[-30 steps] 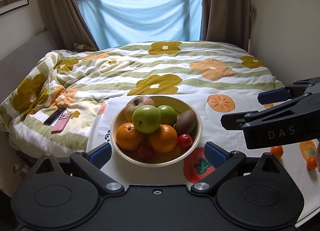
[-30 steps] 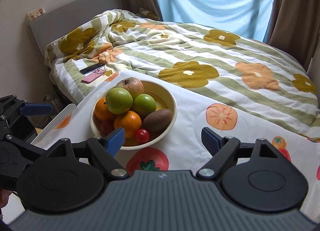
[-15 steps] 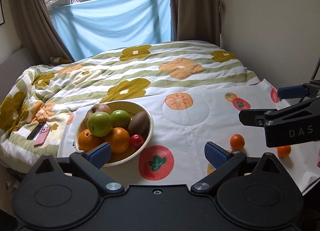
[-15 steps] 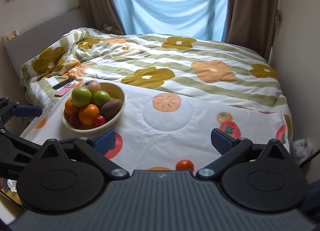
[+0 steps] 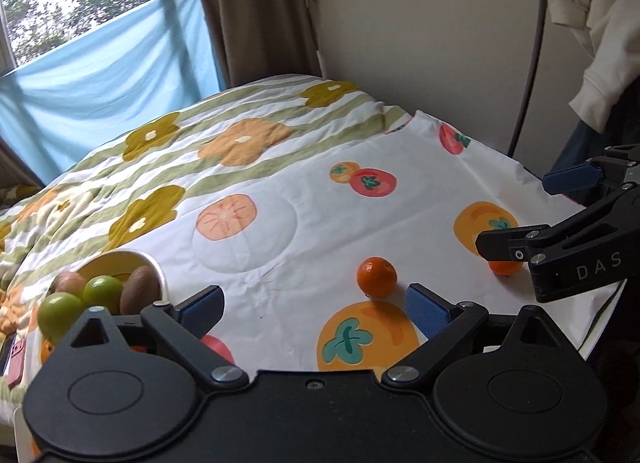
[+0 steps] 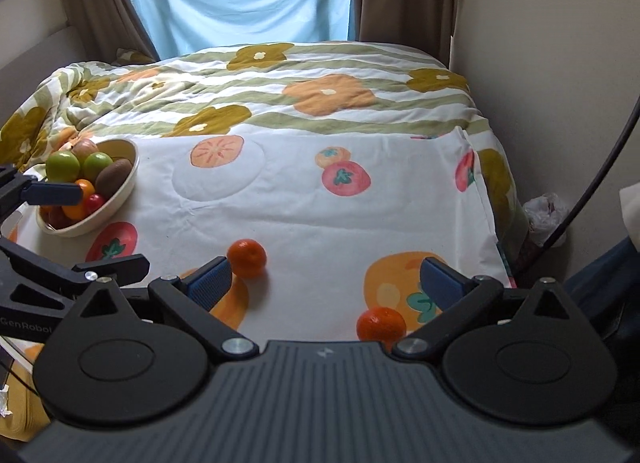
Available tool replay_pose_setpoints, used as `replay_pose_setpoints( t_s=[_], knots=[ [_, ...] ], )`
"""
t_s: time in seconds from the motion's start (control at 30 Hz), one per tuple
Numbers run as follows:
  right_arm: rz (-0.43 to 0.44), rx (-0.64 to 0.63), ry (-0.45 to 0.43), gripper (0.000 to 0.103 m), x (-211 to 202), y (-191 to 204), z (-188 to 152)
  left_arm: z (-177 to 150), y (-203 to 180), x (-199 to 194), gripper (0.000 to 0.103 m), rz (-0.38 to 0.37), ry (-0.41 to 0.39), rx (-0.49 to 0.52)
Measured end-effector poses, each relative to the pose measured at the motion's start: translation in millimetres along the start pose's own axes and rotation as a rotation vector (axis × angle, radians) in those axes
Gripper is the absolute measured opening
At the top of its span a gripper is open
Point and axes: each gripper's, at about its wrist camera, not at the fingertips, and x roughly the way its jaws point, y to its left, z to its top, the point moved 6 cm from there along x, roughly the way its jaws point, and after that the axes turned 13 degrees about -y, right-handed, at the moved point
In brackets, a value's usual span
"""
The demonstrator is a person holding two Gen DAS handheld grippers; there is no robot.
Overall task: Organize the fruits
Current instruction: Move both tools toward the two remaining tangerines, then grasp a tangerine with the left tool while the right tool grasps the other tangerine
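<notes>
Two tangerines lie on the fruit-print cloth (image 5: 280, 263). One tangerine (image 5: 377, 277) (image 6: 247, 257) sits just ahead of my left gripper (image 5: 316, 309) (image 6: 114, 227), near its right fingertip. Those jaws are wide and closing, with nothing pressed between the pads. The other tangerine (image 6: 381, 323) (image 5: 505, 265) lies low between the fingers of my right gripper (image 6: 326, 279) (image 5: 516, 213), which is open and not touching it. A cream bowl (image 6: 120, 191) (image 5: 132, 259) heaped with green apples, kiwis, oranges and a small red fruit stands at the far left.
A floral quilt (image 6: 320, 95) covers the bed behind the cloth. The wall (image 5: 420, 43) and a hanging white garment (image 5: 592, 23) stand close on the right. A plastic bag (image 6: 546, 211) and a dark cable (image 6: 600, 183) are beside the cloth's right edge.
Both views have swung right, from the bowl to the two tangerines. The bowl has slid to the left edge, and both grippers have come lower and closer to the cloth.
</notes>
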Motion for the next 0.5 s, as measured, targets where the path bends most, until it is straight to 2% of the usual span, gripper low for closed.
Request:
replay_pose_setpoints(
  t_s=[0.13, 0.2, 0.37, 0.5],
  knots=[
    [-0.035, 0.030, 0.026, 0.103, 6.4, -11.0, -22.4, -9.7, -19.4, 30.2, 0.091, -0.077, 0.016, 0.060],
    [-0.063, 0.062, 0.034, 0.103, 9.0, -17.8, -33.3, -14.6, -30.1, 45.0, 0.085, -0.101, 0.025, 0.084],
    [-0.097, 0.125, 0.068, 0.101, 18.7, -29.3, -59.3, -26.3, -47.2, 75.3, 0.069, -0.117, 0.047, 0.152],
    [-0.117, 0.161, 0.076, 0.101, 22.7, -34.6, -67.3, -30.4, -49.2, 87.7, 0.064, -0.126, 0.057, 0.163]
  ],
)
